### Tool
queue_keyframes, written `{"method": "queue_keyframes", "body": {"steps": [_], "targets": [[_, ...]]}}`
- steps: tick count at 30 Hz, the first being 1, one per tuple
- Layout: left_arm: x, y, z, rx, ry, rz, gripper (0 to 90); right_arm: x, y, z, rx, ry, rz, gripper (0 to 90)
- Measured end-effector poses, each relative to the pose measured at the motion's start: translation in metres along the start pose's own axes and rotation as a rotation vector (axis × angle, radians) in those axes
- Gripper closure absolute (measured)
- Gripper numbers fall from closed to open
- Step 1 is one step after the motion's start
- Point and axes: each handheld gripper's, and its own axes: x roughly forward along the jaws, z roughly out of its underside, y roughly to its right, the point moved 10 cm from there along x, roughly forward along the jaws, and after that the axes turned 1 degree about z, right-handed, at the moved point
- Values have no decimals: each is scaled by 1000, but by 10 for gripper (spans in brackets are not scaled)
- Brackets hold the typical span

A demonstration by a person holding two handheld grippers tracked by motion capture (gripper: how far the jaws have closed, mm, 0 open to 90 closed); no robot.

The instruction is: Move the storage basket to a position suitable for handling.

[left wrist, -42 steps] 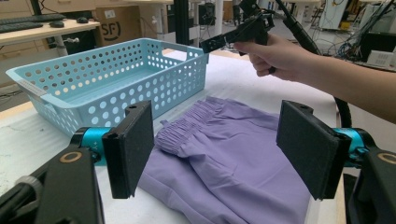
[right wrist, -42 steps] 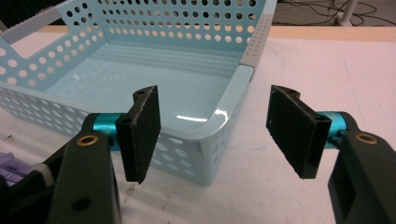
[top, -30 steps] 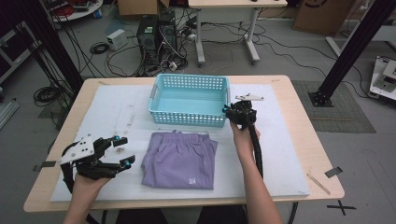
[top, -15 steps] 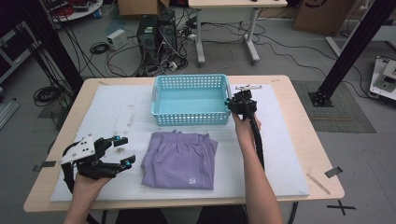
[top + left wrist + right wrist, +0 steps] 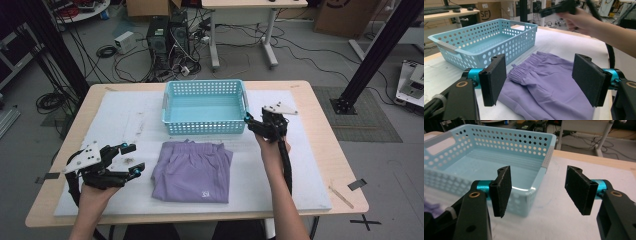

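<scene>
Jaws of the right hand-held gripper (image 5: 248, 121) have just been opening beside the light blue perforated plastic basket (image 5: 205, 106) at upper centre, holding nothing. Folded purple shorts (image 5: 192, 170) are lying below it; the left hand-held gripper (image 5: 131, 160) is waiting wide open, empty.

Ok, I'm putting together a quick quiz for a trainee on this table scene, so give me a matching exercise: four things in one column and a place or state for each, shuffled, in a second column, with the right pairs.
Things:
1. basket
2. purple garment
3. left tool
4. right tool

Places or states:
A. folded flat on the white mat, near the person
B. jaws open, just off the basket's right near corner, nothing between them
C. empty, at the far side of the mat
D. jaws open, left of the garment, nothing between them

Pairs: 1-C, 2-A, 3-D, 4-B
</scene>
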Motion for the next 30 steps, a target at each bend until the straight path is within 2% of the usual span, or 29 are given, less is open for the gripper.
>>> {"method": "queue_keyframes", "body": {"steps": [1,2,3,4,5,6,7,9,15,18,19,21,30], "targets": [[1,0,-1,-2,5,-5,276,-22,-2,5,3,36,-8,375],[1,0,-1,1,4,-5,276,-22,-2,5,3,36,-8,375],[3,0,-2,-2,7,-8,276,-38,-4,9,5,65,-19,362],[3,0,-2,-2,7,-8,276,-38,-4,9,5,65,-19,362],[3,0,-3,2,7,-10,277,-56,-6,16,3,100,-23,353],[4,0,-4,2,11,-13,277,-56,-6,16,3,100,-23,353],[5,0,-7,-1,18,-16,277,-67,-8,23,-10,113,-24,352],[6,0,-10,-2,34,-19,277,-74,-8,28,-10,114,-24,348],[5,-1,-12,-6,44,-27,277,-89,-8,37,-2,140,-22,333],[5,-2,-11,-13,39,-40,276,-94,-6,39,-24,132,-3,329],[5,-2,-10,-13,31,-58,276,-97,-2,39,-27,140,18,324],[6,-2,-9,-14,22,-73,273,-99,0,39,-11,142,19,316],[7,-2,-7,-28,23,-105,272,-99,-1,40,-11,140,21,306]]}}
